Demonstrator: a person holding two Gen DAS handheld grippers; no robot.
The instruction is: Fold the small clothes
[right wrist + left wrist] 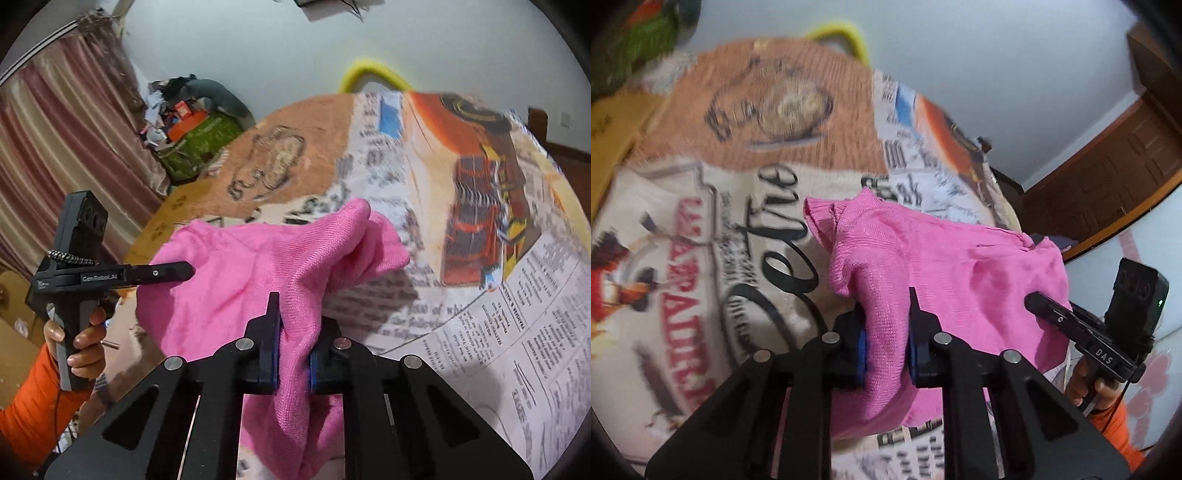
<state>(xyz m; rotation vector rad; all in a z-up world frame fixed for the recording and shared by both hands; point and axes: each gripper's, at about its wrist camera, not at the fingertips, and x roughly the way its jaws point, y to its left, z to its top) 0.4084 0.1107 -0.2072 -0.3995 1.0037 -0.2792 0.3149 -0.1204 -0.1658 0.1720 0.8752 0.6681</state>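
Left gripper (pixel 886 328) and right gripper (pixel 293 347) each pinch the pink garment (pixel 945 258) (knitted, probably) above the printed cloth (pixel 701 229).

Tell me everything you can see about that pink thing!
The pink garment is a small, soft, bright pink knit with a fine ribbed weave. It is crumpled and bunched, not yet folded. Both grippers are shut on it: the left gripper and the right gripper each pinch a bunch of fabric between blue-padded jaws. It hangs lifted between them, its far end drooping toward the printed cloth beneath.
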